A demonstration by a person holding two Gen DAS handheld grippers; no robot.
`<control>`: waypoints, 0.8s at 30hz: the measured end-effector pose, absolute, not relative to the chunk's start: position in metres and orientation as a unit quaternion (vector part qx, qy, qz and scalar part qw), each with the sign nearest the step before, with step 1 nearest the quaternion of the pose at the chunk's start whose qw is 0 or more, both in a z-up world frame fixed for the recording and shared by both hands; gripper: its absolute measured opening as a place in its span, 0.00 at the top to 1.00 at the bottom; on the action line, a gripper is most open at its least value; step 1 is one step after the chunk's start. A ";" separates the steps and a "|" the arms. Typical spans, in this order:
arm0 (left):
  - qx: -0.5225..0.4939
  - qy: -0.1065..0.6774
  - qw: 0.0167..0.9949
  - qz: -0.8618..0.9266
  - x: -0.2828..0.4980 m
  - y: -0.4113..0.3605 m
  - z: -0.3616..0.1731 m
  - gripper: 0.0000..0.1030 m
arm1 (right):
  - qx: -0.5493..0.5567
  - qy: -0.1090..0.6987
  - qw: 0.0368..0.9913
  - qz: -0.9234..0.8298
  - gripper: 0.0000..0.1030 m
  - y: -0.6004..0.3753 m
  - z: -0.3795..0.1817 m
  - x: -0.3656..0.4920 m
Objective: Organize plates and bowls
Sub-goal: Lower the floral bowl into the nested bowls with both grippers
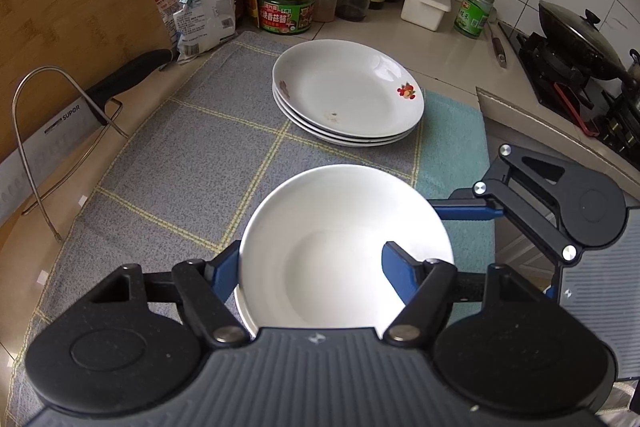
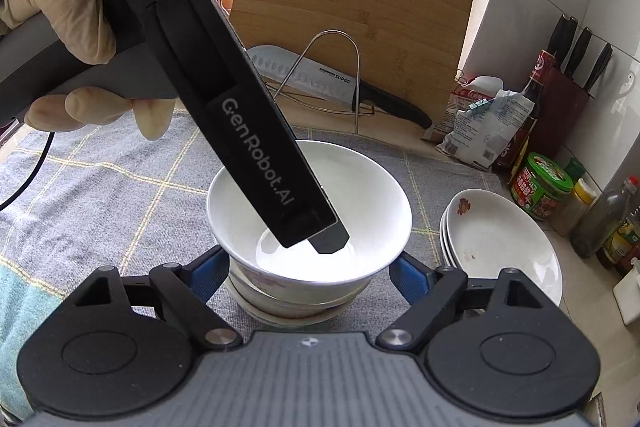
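We are stacking bowls: our left gripper is clenched on the rim of a white bowl, one finger inside and one outside, and the right-wrist view shows that bowl sitting on top of a stack of bowls on the checked mat. Our right gripper straddles the stack lower down, its jaws wide; whether the pads press on it we cannot tell. The bowl looks nearly seated, so the next move likely calls for settling it level, then letting the rim go. The stack of plates lies near, farther back on the mat, with bare mat between. The wire rack and the knife stand well apart at the cutting board.
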State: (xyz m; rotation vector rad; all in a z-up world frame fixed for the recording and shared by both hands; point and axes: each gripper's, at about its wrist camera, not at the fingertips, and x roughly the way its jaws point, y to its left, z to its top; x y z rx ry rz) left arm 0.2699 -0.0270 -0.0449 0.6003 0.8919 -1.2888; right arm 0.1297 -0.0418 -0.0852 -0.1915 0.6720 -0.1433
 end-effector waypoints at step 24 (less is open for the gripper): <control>0.258 0.410 0.668 -0.565 0.279 -0.030 -0.054 0.29 | -0.047 0.339 0.938 -0.050 0.12 -0.052 -0.092 0.139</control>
